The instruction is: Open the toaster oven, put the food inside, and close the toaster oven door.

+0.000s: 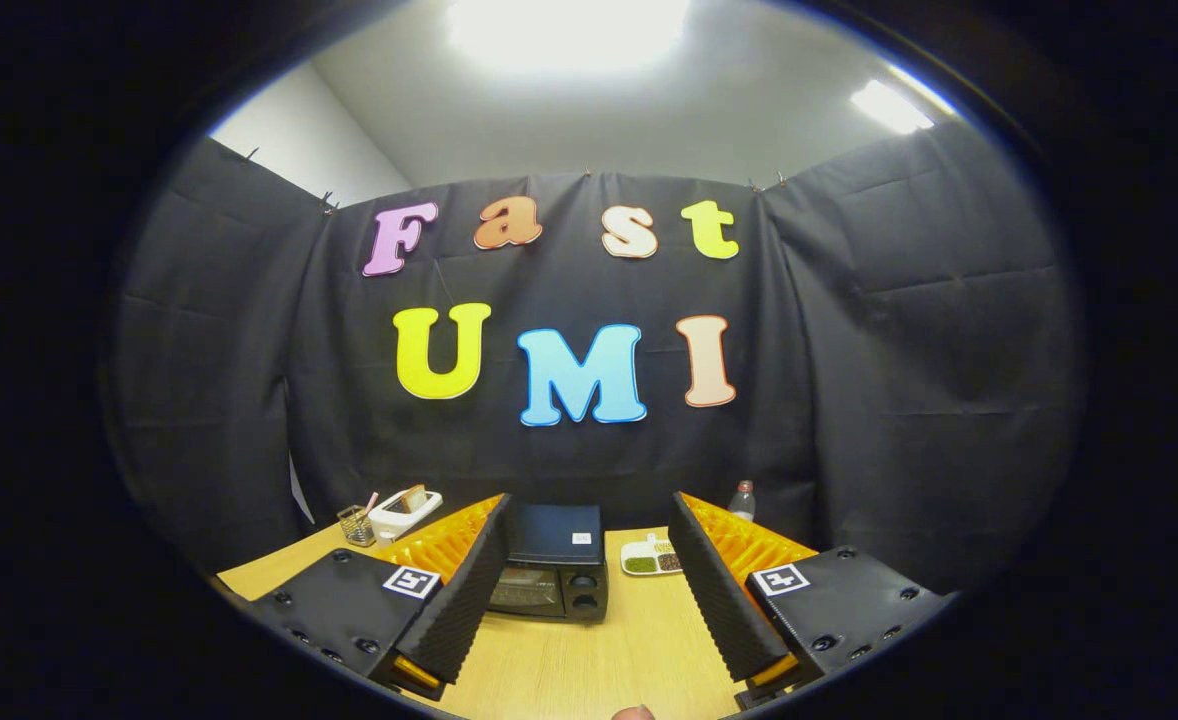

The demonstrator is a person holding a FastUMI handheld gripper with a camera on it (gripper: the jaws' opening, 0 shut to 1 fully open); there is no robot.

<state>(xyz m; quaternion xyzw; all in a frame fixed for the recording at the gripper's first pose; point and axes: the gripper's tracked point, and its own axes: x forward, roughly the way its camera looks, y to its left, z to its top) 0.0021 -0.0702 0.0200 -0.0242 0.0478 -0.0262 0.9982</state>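
Gripper [589, 610] held wide open w/ nothing gripped, closed toaster oven [552, 575] seen just ahead btwn fingers on table [589, 670], white bread tray [404, 512] beyond at left

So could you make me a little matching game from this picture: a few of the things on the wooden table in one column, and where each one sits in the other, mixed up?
Things:
1. black toaster oven with a glass door
2. white divided dish of green and brown food
3. clear plastic bottle
4. white tray with a slice of bread

Places:
A. at the back by the cloth wall, beyond one finger
B. just beside the oven, on the bottle's side
C. between the two open fingers of the gripper, ahead of them
D. next to a small wire cup

Pairs: 1-C, 2-B, 3-A, 4-D
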